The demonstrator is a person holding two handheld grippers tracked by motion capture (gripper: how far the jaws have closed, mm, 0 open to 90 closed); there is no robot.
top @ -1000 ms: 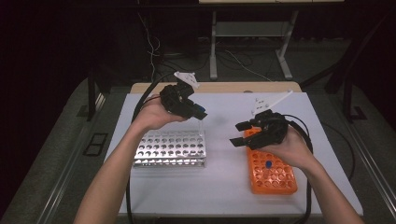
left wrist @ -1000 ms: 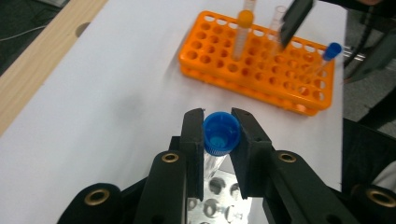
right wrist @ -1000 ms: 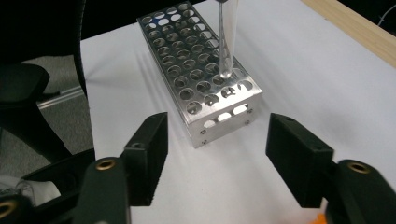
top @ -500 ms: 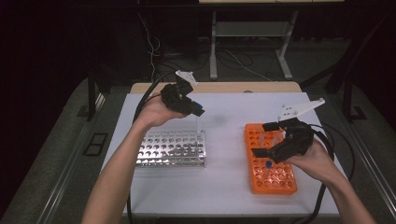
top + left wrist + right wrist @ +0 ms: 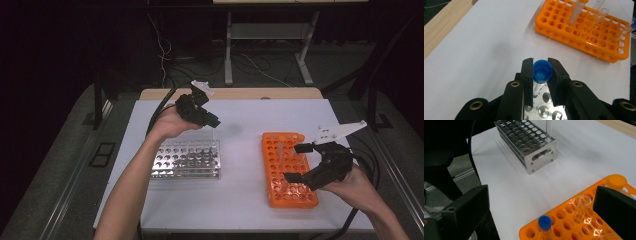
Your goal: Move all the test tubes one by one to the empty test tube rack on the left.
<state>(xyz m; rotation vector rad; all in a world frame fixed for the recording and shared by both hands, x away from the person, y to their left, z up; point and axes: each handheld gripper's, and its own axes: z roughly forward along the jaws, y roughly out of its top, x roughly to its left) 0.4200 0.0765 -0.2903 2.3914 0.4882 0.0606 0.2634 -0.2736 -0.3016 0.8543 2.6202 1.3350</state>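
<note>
Left gripper (image 5: 212,121): jaws drawn narrow and clamped on a clear plastic test tube with a blue screw cap (image 5: 542,72). In the left gripper view the two black pads press on either side of the cap, and the tube body hangs down between them. Directly below the jaws sits the silver perforated metal tube rack (image 5: 187,159), with the tube's lower end at one of the holes in its corner row; whether the tip has entered the hole cannot be told. In the right gripper view the same tube (image 5: 548,128) stands upright over the rack's far corner (image 5: 541,147).

Right gripper (image 5: 300,162): jaws spread wide, having just been opening, with nothing between them. In the right gripper view the two black jaws stand well apart at either edge of the picture. It is held over the near end of the orange plastic tube rack (image 5: 289,170), touching nothing. Between and ahead of its jaws, this rack holds a second blue-capped tube (image 5: 545,225), an open clear tube without cap (image 5: 581,207) and an orange-capped tube (image 5: 616,182) partly hidden behind the jaw on the right of that picture.

Both racks rest on the white table top (image 5: 240,150), well apart from each other.
</note>
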